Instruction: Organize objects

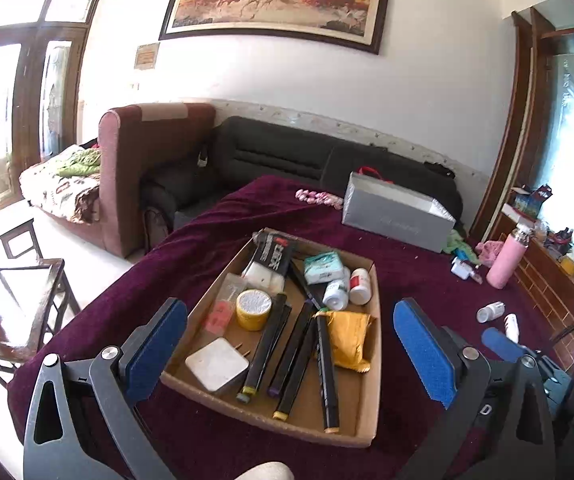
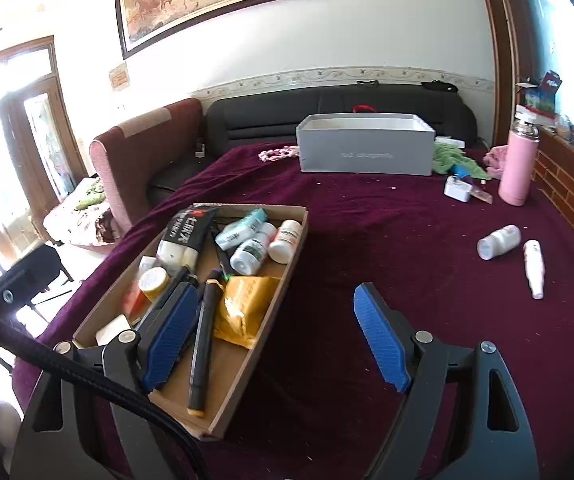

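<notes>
Most of your things already sit in the cardboard tray (image 1: 371, 364): the black markers (image 1: 327, 368), the yellow packet (image 1: 351, 338), the tape roll (image 1: 253, 309), the white square box (image 1: 217, 364) and some small bottles (image 1: 337, 294). So the job looks more than half done.

Two things are left out, I think. A white bottle (image 2: 499, 242) and a white tube (image 2: 535, 268) lie on the purple cloth (image 2: 367, 240), well to the right of the tray.

Your left gripper (image 1: 287, 354) hangs over the near end of the tray, wide open, holding nothing. Your right gripper (image 2: 275, 336) hangs over the tray's right wall, also wide open and empty. One of its blue pads (image 2: 171, 332) is above the tray and the other is above the cloth.
</notes>
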### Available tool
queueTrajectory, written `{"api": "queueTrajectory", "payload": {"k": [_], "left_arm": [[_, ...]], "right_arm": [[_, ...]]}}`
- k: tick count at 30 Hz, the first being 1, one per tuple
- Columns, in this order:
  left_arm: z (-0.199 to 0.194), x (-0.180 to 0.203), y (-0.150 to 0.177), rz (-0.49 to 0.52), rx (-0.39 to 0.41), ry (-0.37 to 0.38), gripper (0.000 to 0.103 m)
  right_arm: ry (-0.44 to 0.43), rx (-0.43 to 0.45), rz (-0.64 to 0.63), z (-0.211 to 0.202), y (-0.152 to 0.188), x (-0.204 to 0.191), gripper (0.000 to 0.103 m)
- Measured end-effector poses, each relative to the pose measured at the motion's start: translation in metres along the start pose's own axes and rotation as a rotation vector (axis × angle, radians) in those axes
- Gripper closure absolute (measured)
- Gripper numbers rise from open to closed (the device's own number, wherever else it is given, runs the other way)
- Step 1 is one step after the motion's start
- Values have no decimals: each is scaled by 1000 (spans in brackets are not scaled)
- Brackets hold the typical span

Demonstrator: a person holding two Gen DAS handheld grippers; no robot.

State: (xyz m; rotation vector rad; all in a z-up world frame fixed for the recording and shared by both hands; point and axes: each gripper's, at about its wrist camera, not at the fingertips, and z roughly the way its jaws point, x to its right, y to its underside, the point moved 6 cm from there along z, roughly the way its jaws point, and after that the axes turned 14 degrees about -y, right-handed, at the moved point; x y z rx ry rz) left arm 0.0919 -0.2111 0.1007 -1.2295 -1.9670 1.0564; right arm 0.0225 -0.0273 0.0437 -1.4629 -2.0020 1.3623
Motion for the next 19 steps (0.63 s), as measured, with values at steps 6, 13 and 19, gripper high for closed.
{"api": "queueTrajectory", "payload": {"k": [6, 13, 19], "left_arm": [[1, -10, 13, 11, -7, -119, 1], [-1, -22, 20, -13, -30, -149, 1], [0, -27, 23, -8, -31, -187, 1]], "right_arm": [[45, 25, -54, -17, 7, -3, 22], [68, 44, -101, -26, 8, -11, 22], [70, 37, -131, -26, 11, -18, 22]]}}
